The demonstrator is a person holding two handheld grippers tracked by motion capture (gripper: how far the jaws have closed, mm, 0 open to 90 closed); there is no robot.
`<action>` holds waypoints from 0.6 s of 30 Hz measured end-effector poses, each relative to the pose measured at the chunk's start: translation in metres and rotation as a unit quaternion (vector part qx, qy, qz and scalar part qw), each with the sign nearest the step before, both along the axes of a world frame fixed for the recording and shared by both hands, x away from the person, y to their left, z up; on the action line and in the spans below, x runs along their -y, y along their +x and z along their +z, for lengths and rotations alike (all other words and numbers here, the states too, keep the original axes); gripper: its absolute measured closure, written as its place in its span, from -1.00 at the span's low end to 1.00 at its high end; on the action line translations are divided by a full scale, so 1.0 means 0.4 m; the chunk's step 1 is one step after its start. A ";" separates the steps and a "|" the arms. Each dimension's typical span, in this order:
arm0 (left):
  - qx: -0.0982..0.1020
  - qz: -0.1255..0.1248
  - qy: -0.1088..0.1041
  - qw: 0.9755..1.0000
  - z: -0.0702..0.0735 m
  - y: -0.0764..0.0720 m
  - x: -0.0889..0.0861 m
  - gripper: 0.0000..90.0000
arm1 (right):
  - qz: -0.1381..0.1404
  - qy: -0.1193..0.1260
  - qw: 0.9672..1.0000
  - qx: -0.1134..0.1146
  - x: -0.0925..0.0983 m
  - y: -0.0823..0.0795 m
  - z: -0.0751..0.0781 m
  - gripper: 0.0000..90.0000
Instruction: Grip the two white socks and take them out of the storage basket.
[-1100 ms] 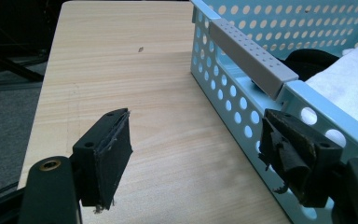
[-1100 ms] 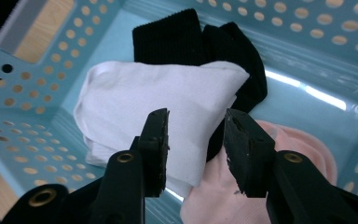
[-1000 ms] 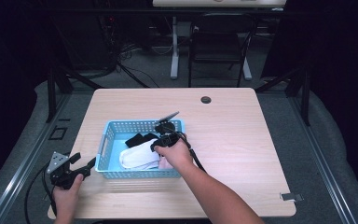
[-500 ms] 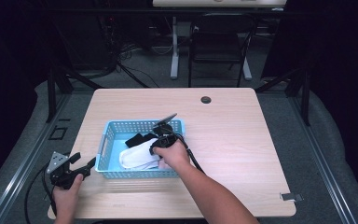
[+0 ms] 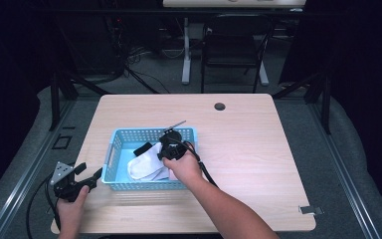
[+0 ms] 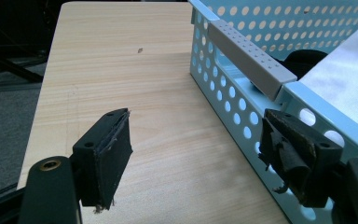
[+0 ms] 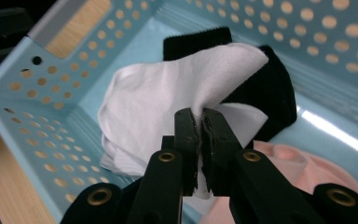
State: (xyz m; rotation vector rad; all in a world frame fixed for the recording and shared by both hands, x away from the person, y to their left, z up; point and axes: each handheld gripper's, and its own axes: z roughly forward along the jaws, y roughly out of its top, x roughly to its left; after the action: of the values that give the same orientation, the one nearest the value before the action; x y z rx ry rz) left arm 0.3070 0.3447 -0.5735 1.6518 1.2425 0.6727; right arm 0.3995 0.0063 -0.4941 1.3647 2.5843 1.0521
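Observation:
A light blue perforated basket [image 5: 110,149] [image 7: 25,107] [image 6: 256,65] stands on the wooden table. Inside lie a white sock [image 5: 146,162] [image 7: 154,93], a black sock [image 7: 272,88] [image 5: 143,149] under it, and a pink cloth [image 7: 303,163]. My right gripper [image 7: 200,119] [image 5: 163,152] reaches into the basket; its jaws have just been closing and now pinch a fold of the white sock. My left gripper [image 6: 196,154] [image 5: 90,178] rests open at the table's front left, one finger [image 6: 291,149] close beside the basket's outer corner, nothing between its jaws.
The table [image 5: 258,149] has a dark round cable hole [image 5: 220,106] near its far edge. A black chair [image 5: 234,50] and cables stand on the floor beyond. Bare tabletop lies right of the basket.
The right gripper's jaws have closed on the white sock inside the basket, with the hand shifting slightly. The left gripper has stayed where it was.

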 end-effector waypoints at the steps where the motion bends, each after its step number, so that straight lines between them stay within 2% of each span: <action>1: 0.000 0.000 0.000 1.000 0.000 0.000 0.000 -0.45 | 0.001 0.004 1.000 0.013 -0.002 -0.007 0.008 0.90; 6: 0.000 0.000 0.000 1.000 0.000 0.000 0.000 -0.45 | 0.023 0.020 0.997 0.068 -0.002 -0.038 0.055 0.90; 9: 0.001 0.001 0.000 1.000 0.000 0.000 0.001 -0.45 | 0.048 0.007 0.993 0.104 -0.003 -0.053 0.087 0.90; 10: 0.001 0.001 0.000 1.000 0.000 0.000 0.001 -0.45 | 0.048 0.007 0.993 0.104 -0.003 -0.053 0.087 0.90; 13: 0.001 0.000 -0.001 1.000 0.001 0.000 0.001 -0.45 | 0.058 0.003 0.989 0.134 -0.001 -0.067 0.126 0.91; 15: 0.000 0.000 -0.001 1.000 0.000 0.000 0.001 -0.45 | 0.060 0.003 0.988 0.144 0.005 -0.072 0.145 0.91; 18: 0.000 0.000 -0.001 1.000 0.000 0.000 0.001 -0.45 | 0.056 0.014 0.986 0.156 0.018 -0.077 0.169 0.91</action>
State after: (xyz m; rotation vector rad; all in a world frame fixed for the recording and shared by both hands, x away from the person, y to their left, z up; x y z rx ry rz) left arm 0.3071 0.3444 -0.5734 1.6510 1.2428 0.6718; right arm 0.3686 -0.0010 -0.4264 0.9747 2.4431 1.2121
